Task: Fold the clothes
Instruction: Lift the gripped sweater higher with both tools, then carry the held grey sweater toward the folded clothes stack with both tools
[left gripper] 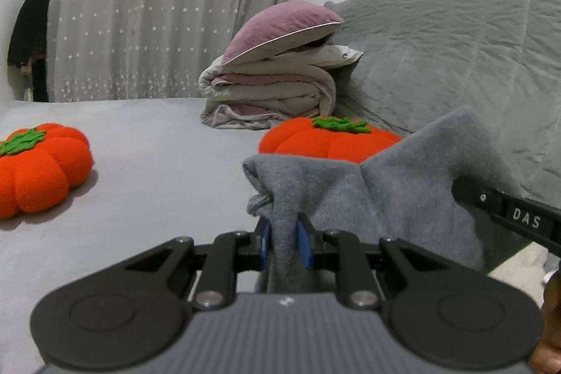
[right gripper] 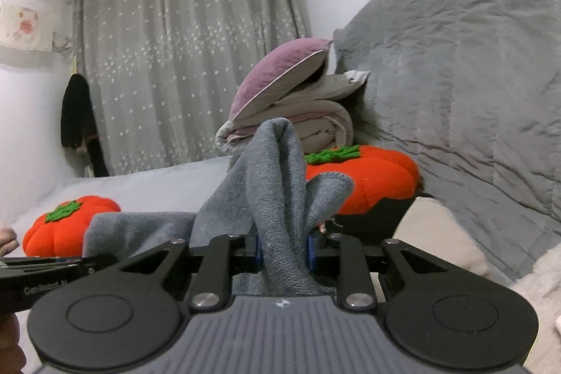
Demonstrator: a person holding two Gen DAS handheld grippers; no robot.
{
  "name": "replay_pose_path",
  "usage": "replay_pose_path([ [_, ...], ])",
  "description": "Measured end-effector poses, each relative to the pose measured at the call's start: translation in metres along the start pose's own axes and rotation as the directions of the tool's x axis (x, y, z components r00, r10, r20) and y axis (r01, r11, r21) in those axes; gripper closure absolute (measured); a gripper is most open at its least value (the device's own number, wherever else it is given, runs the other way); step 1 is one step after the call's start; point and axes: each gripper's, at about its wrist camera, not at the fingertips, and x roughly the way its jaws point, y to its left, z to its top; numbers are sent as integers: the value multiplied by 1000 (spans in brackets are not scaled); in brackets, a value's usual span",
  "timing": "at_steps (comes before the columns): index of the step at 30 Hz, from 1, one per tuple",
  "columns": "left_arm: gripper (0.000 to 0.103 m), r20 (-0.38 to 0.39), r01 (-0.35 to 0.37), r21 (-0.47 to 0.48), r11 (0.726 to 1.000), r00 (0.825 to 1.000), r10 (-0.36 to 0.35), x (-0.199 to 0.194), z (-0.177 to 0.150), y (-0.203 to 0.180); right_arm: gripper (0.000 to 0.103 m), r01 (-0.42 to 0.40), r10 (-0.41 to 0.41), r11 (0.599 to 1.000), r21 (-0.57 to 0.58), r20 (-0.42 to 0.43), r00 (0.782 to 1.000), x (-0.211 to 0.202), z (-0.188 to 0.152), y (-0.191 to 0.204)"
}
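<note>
Flanking the held grey garment (left gripper: 385, 198), two pumpkin cushions (left gripper: 38, 167).

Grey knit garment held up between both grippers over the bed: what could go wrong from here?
1. The left gripper pinches only a narrow bunched ridge of the grey knit garment; it may slip out.
2. The right gripper clamps several twisted layers, so the fold could come out crooked.
3. The orange pumpkin-shaped plush cushion lies just beyond the cloth on the pale grey bedsheet; the laid-down garment could land on it.

bed (left gripper: 147, 142) | on it: two pumpkin cushions (left gripper: 38, 167) | folded quilt stack (left gripper: 270, 93)
</note>
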Motion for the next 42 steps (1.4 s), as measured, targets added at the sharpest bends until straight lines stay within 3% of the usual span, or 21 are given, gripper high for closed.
replay_pose_path([
  [13,87,17,66,26,998,998,-66,31,43,-48,80,40,-47,994,105,59,997,15,38,-60],
  [21,87,7,105,41,994,994,-105,52,51,-77,80,72,-85,984,165,74,994,21,47,-100],
  [42,87,-29,151,9,989,988,-150,106,52,-111,80,110,-125,961,255,43,991,51,42,-162],
])
